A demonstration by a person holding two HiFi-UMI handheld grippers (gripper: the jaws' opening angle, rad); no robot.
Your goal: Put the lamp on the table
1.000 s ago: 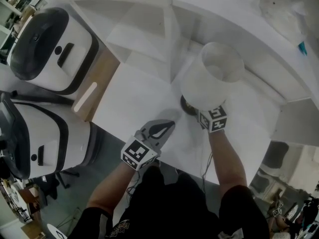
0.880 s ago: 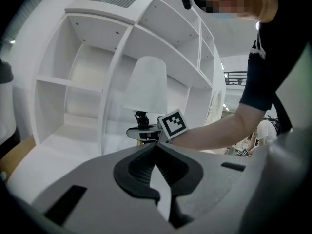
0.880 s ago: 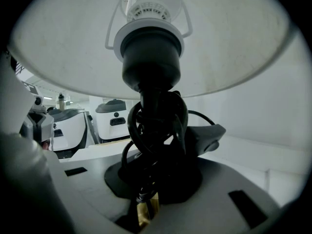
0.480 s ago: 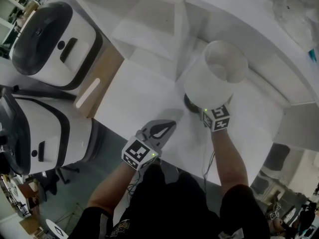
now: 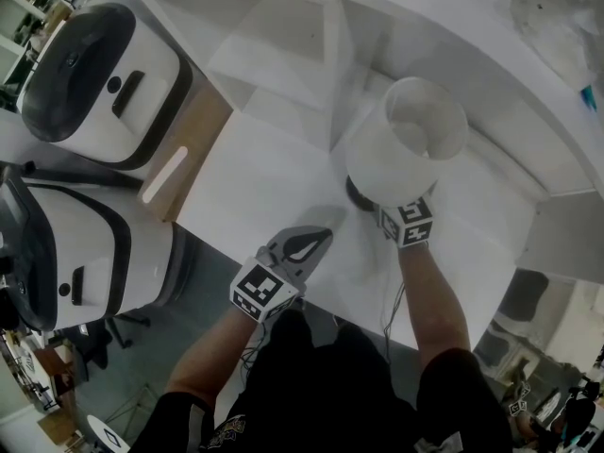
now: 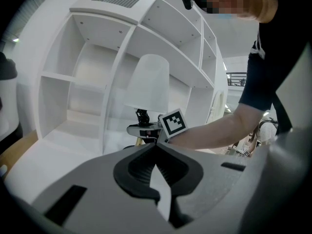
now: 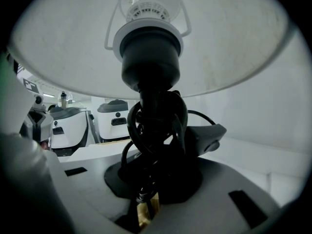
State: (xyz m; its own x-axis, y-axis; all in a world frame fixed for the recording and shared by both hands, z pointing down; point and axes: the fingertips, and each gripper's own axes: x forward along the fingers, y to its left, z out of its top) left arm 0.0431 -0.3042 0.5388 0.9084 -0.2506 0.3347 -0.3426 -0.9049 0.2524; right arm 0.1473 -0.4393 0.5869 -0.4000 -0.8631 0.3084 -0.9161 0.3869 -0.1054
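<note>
Now the right gripper (image 7: 152,186) pinches the upright lamp (image 5: 406,140) by its stem near the table's (image 5: 250,192) far edge, while the left gripper (image 5: 304,245) is pressed together, empty.

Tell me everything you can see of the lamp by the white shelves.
The lamp stands upright over the white table, before the shelves. Its white, tapered shade looks like fabric; beneath sit a black socket, a black cord wound around the stem with an inline switch, and a dark round base. The right gripper is clamped on the stem.
</note>
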